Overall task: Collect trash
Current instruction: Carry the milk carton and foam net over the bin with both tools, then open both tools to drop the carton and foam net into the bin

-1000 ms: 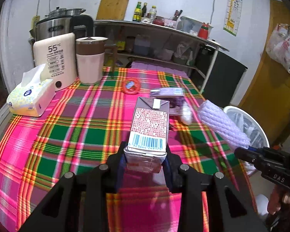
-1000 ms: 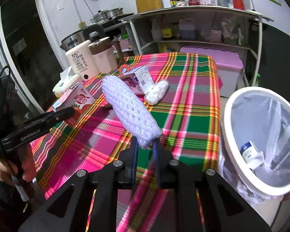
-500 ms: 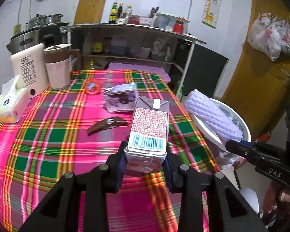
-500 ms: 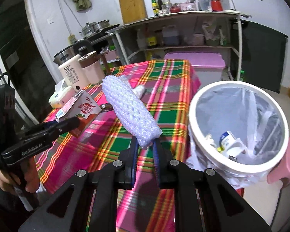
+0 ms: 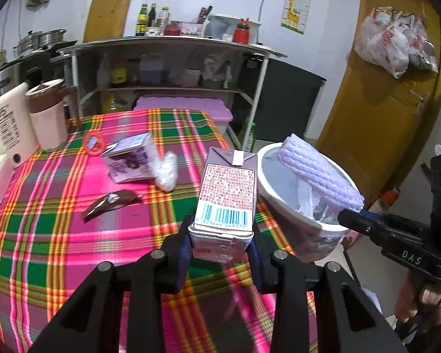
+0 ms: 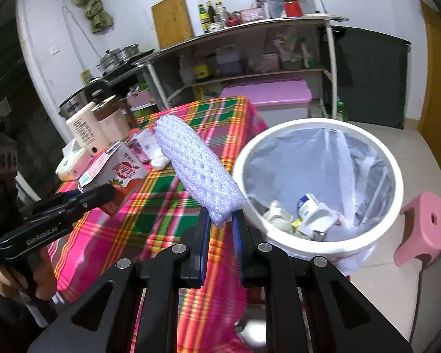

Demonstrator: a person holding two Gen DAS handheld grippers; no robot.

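My left gripper (image 5: 220, 235) is shut on a drink carton (image 5: 227, 194), held above the plaid table near its right edge; the carton also shows in the right wrist view (image 6: 114, 173). My right gripper (image 6: 220, 223) is shut on a white foam net sleeve (image 6: 194, 170), which sticks up to the left of the bin; in the left wrist view the sleeve (image 5: 320, 176) is over the bin. The white trash bin (image 6: 397, 176) with a plastic liner holds several scraps and stands beside the table (image 5: 282, 194).
On the table (image 5: 44, 211) lie a purple carton (image 5: 129, 158), a crumpled white wrapper (image 5: 166, 170), a brown wrapper (image 5: 111, 201) and a red lid (image 5: 92, 142). A kettle (image 5: 6, 126), mug (image 5: 47, 114) and tissue pack stand at the left. A pink stool (image 6: 423, 223) sits right of the bin.
Both grippers have swung right toward the trash bin, carrying the carton and the foam sleeve. The bin is now larger and nearer in both views.
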